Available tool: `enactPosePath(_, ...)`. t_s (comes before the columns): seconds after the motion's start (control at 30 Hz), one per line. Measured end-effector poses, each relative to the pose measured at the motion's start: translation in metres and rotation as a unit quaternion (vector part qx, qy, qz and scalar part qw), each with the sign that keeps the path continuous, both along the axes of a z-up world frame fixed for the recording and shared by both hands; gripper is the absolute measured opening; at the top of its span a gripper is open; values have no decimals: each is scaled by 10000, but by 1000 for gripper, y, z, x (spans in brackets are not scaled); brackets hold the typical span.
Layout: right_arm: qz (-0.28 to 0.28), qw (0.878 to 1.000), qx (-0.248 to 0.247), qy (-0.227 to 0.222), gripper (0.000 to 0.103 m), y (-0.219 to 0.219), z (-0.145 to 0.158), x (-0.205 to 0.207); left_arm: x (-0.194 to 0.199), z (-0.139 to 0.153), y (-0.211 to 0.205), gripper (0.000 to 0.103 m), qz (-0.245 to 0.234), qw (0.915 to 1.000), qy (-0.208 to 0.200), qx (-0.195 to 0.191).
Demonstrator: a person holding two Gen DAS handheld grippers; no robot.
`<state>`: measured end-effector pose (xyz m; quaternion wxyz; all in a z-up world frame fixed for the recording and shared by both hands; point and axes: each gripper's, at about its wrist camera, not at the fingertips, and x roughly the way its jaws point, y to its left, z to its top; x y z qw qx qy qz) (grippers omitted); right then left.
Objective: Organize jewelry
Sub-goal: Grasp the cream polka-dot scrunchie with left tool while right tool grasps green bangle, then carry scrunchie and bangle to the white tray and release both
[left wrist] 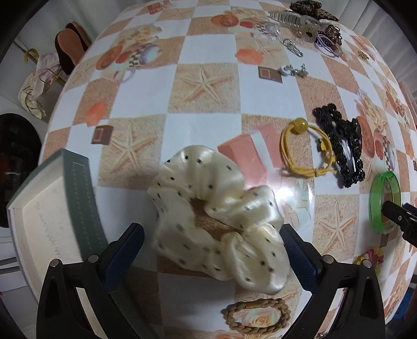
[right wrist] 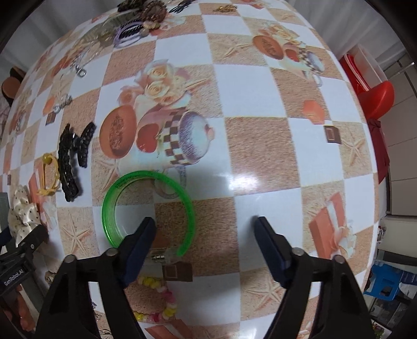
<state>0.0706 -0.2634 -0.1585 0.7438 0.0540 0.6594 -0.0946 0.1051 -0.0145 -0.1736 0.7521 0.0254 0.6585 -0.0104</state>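
Note:
A cream dotted satin scrunchie (left wrist: 219, 221) lies on the patterned table between the open fingers of my left gripper (left wrist: 212, 234). A grey and white box (left wrist: 52, 208) stands just left of it. A yellow hair tie (left wrist: 305, 148), a black beaded claw clip (left wrist: 341, 146) and a braided brown bracelet (left wrist: 256, 316) lie nearby. In the right wrist view my right gripper (right wrist: 206, 229) is open, and its left finger sits inside the green bangle (right wrist: 146, 208). The scrunchie (right wrist: 23, 208), the yellow hair tie (right wrist: 49, 177) and the claw clip (right wrist: 70, 159) show at the left.
Several more clips, hair ties and chains (left wrist: 305, 23) lie at the table's far edge, and also show in the right wrist view (right wrist: 135, 23). A pink and yellow bead bracelet (right wrist: 159, 300) lies under my right gripper. A red stool (right wrist: 370, 86) stands beyond the table's right edge.

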Motion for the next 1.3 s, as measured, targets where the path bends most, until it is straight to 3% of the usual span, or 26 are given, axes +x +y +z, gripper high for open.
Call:
enactPosePath(0.1,72,9999,-8,-74,73,3,-1,3,1,1,-3,97,-53,9999,-86,-82)
enactPosePath(0.13,89,9999,20,-81,71,4,-1,4,-1,2,-4,91,-86,9998,-133,-106)
enactPosePath(0.3,260,9995,28,-152,26,16,6,-2,-2,10,-13,61,-180,9994,-213,-203)
enactPosePath(0.37,255,9996,62,-138,14,16,6,0,-2,13,-12,42,-221,9990,-247,-286)
enactPosePath(0.4,257,9995,80,-139,8,17,6,2,-1,14,-12,39,-233,9989,-259,-298)
enactPosePath(0.47,268,9995,116,-147,7,17,8,4,-2,17,-13,31,-230,9985,-279,-403)
enactPosePath(0.8,116,9985,355,-390,7,13,33,-14,-9,49,-14,30,-228,9948,-677,-732)
enactPosePath(1.07,90,9964,600,-591,7,16,67,-19,-51,94,33,30,-115,9914,-966,-880)
enactPosePath(1.3,362,9934,778,-755,7,52,89,-22,-79,115,79,30,259,9895,-1132,-856)
